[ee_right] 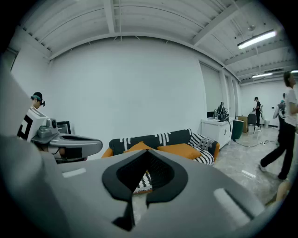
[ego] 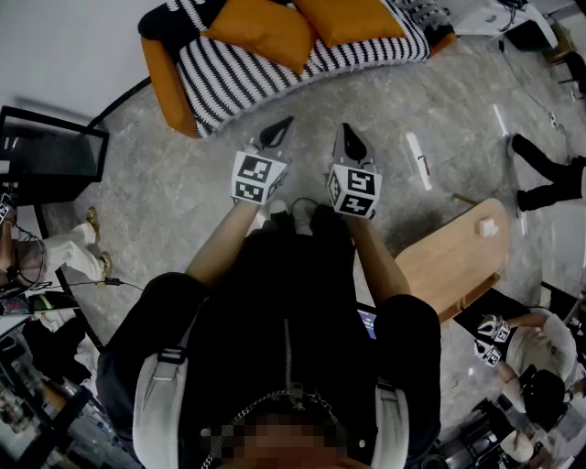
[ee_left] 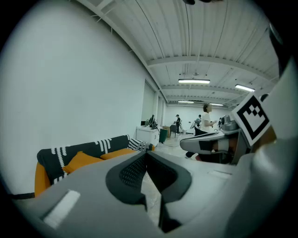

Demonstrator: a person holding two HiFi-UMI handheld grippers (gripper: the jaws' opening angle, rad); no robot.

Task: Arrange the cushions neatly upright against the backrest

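Sofa point(ego: 229, 82): orange base, seat cover in black-and-white stripes, backrest black with groups of white stripes. Left-hand cushion point(ego: 261, 32) and right-hand cushion point(ego: 352, 18): plain orange. Floor point(ego: 165, 183): grey, marbled. My left gripper point(ego: 276, 135) and my right gripper point(ego: 352, 144): grey bodies, black fingers point(ee_left: 128, 174) with a fine dotted texture. Each carries a white cube with black square markers. Tabletop point(ego: 453, 256): light wood tone. Wall point(ee_right: 130, 93): plain white.
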